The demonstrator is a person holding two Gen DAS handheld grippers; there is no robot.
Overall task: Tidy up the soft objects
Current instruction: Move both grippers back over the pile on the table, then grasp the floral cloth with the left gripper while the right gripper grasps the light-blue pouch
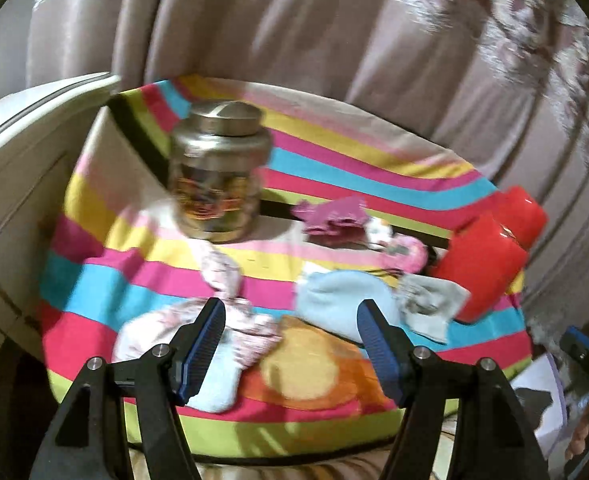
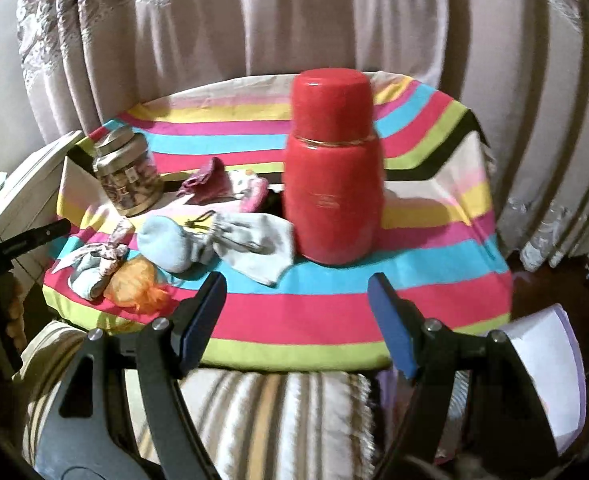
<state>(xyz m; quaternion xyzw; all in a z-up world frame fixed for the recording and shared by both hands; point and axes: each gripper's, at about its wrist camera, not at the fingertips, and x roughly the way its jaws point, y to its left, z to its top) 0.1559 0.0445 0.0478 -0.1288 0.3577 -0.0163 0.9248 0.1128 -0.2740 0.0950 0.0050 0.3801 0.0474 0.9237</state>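
Observation:
Soft things lie on a striped cloth (image 1: pixel 106 280) (image 2: pixel 434 280): a pale blue sock (image 1: pixel 334 304) (image 2: pixel 166 244), a grey drawstring pouch (image 1: pixel 430 300) (image 2: pixel 250 240), a magenta pouch (image 1: pixel 334 216) (image 2: pixel 206 180), a pink-and-white item (image 1: pixel 394 244) (image 2: pixel 246 188), a patterned white cloth on a light blue sock (image 1: pixel 214 328) (image 2: pixel 94 268), and an orange mesh pouch (image 1: pixel 314 368) (image 2: pixel 138 284). My left gripper (image 1: pixel 292 344) is open, low over the patterned cloth and orange pouch. My right gripper (image 2: pixel 296 324) is open and empty at the cloth's near edge.
A metal-lidded glass jar (image 1: pixel 218 176) (image 2: pixel 128 172) stands at the back left. A tall red flask (image 2: pixel 334 168) (image 1: pixel 490 252) stands right of the soft things. Curtains (image 2: pixel 254 20) hang behind. A white cabinet (image 1: pixel 22 168) is at the left. White paper (image 2: pixel 550 372) lies at the right.

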